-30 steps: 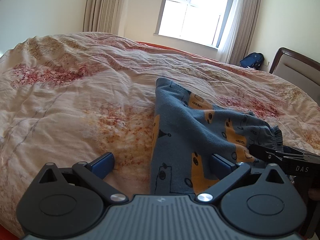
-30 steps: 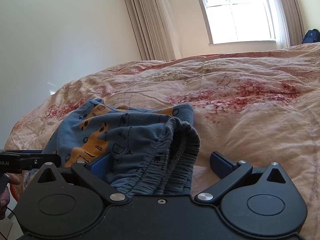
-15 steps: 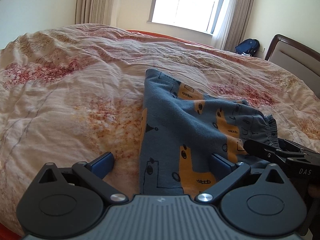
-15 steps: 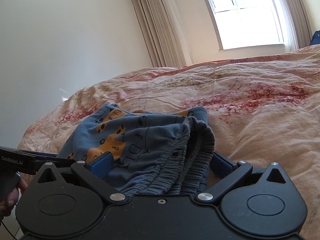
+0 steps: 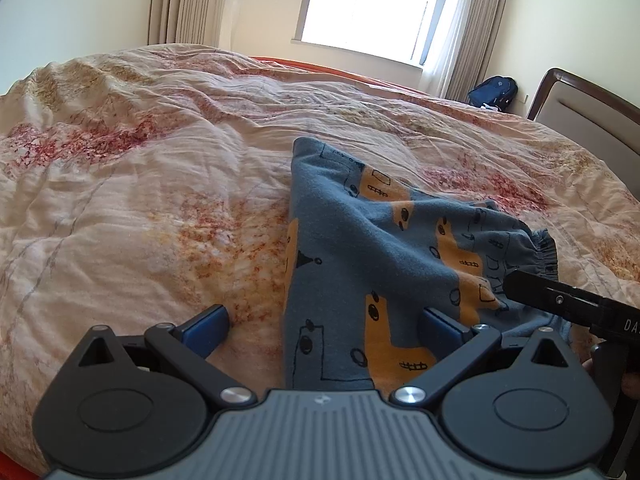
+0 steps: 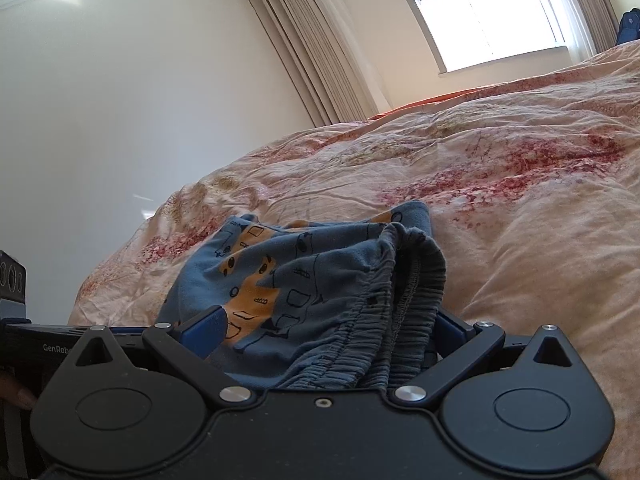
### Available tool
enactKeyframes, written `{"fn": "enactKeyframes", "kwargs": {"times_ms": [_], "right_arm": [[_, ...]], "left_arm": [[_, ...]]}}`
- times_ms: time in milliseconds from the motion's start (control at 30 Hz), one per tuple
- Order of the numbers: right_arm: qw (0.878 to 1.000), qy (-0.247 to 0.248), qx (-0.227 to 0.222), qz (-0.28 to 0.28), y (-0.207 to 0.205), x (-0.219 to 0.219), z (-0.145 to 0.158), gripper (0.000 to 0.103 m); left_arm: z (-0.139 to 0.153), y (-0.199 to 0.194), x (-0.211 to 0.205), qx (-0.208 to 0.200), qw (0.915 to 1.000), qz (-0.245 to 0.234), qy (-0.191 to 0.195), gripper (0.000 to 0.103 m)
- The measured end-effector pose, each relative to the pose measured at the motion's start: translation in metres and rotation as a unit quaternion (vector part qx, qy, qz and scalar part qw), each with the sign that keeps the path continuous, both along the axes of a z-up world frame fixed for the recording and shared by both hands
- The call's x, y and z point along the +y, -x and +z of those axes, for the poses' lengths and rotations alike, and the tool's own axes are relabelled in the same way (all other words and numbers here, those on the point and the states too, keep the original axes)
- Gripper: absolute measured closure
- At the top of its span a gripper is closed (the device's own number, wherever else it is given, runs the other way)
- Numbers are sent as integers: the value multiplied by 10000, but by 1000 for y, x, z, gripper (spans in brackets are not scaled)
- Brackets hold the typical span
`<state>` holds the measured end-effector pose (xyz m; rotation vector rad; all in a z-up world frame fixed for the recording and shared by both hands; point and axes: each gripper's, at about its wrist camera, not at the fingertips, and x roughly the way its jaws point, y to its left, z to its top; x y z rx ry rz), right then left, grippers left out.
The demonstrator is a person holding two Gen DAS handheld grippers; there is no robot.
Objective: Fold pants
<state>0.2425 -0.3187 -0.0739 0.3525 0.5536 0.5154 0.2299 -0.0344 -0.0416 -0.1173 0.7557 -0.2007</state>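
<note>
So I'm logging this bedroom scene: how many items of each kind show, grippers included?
Pants: 1
Left gripper and right gripper: 2
Quilt: 1
Backpack: 1
Headboard: 1
Window: 1
Total: 7

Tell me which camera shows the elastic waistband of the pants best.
The right wrist view. There the gathered waistband fills the space between the open right gripper fingers, both layers plain. The left wrist view shows only a short ruffled edge of it at the far right, beyond the blue pants.
</note>
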Motion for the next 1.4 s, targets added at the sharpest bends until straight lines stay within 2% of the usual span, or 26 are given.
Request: {"fn": "enactKeyframes", "kwargs": {"times_ms": [100, 200, 333, 367, 500, 567, 633, 700, 867, 1033, 1200, 1400], "right_arm": [[9998, -114, 10, -134, 1, -4, 0, 6], [9994, -135, 14, -322, 3, -9, -2, 19], [9978, -151, 97, -642, 5, -19, -4, 50], [9977, -199, 105, -638, 5, -20, -4, 52], [9979, -137, 84, -634, 7, -18, -4, 58], [9977, -125, 58, -656, 8, -15, -3, 63], [9974, -49, -6, -714, 11, -12, -1, 65], [9968, 57, -105, -790, 14, -8, 2, 68], [9926, 544, -609, -903, 30, 9, 13, 77], [9806, 1089, -1357, -900, 46, 28, 31, 79], [9735, 1026, -1816, -941, 34, 34, 52, 79], [9729, 726, -1972, -963, -10, 51, 62, 79]], "left_arm": [[1, -2, 2, 65, 10000, 16, 54, 1], [2, -2, 3, 92, 9999, 71, 83, 5], [5, 0, 4, 9, 9999, 87, 119, 16], [6, 0, 4, -15, 9999, 72, 135, 19], [9, 2, 6, -59, 9995, -60, 309, 53], [11, 3, 7, -83, 9995, 9, 310, 61], [12, 5, 8, -128, 9993, 22, 362, 79], [14, 6, 9, -168, 9992, 33, 367, 84], [24, 15, 3, -483, 9986, 41, 229, 88], [44, 20, -5, -1013, 9948, 22, -80, 88], [58, 2, -2, -1412, 9897, 193, -141, 88], [61, -36, 16, -1516, 9869, 529, -153, 88]]}}
